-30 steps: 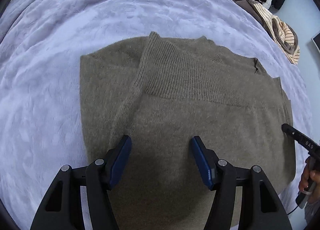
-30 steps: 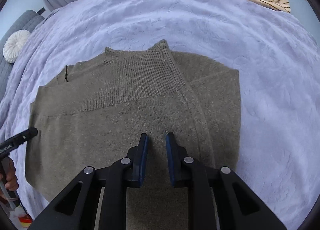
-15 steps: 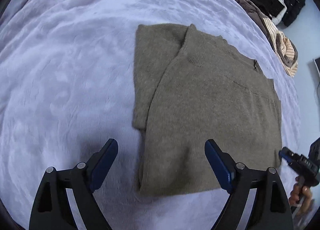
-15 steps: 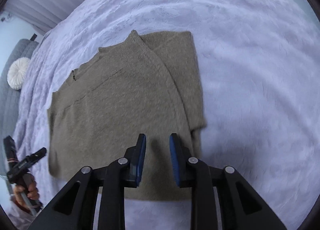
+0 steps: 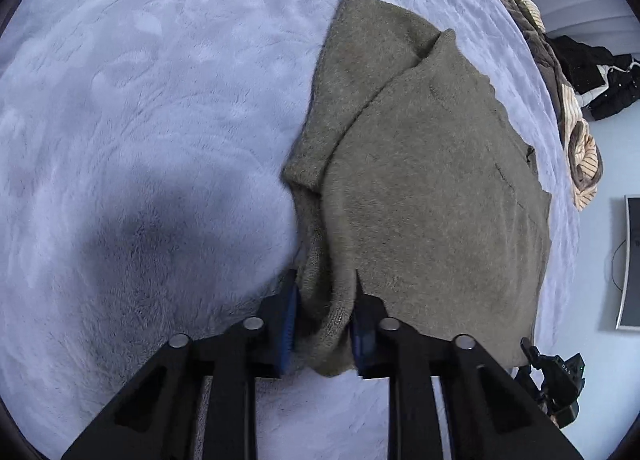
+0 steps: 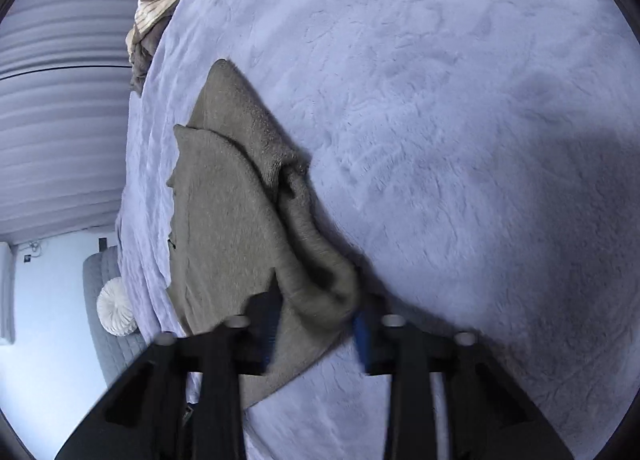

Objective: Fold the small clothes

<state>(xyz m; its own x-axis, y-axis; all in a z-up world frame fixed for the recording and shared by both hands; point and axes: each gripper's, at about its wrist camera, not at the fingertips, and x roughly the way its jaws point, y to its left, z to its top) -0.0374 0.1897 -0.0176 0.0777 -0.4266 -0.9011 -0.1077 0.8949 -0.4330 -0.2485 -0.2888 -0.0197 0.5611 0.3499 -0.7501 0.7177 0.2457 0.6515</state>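
Note:
An olive-brown knitted sweater [image 5: 432, 188] lies folded flat on a lilac fleece blanket [image 5: 160, 100]. My left gripper [image 5: 324, 324] sits at the sweater's near left corner. Its jaws are closing, and bunched knit fills the gap between the blue pads. In the right wrist view the same sweater [image 6: 224, 212] stretches away to the left. My right gripper [image 6: 316, 324] is at the near right corner, jaws closing with a thick fold of knit squeezed between them. That view is blurred by motion.
A heap of striped and brown clothes [image 5: 576, 132] and a black garment [image 5: 592, 72] lie past the sweater at the blanket's far edge. The same heap [image 6: 160, 0] shows top left in the right view. A round white cushion [image 6: 116, 312] rests beside the bed.
Both grippers pulled back from over the sweater to its near edge and rolled. The left one stood wide open half a second ago and now pinches a corner. The right one also took hold of knit.

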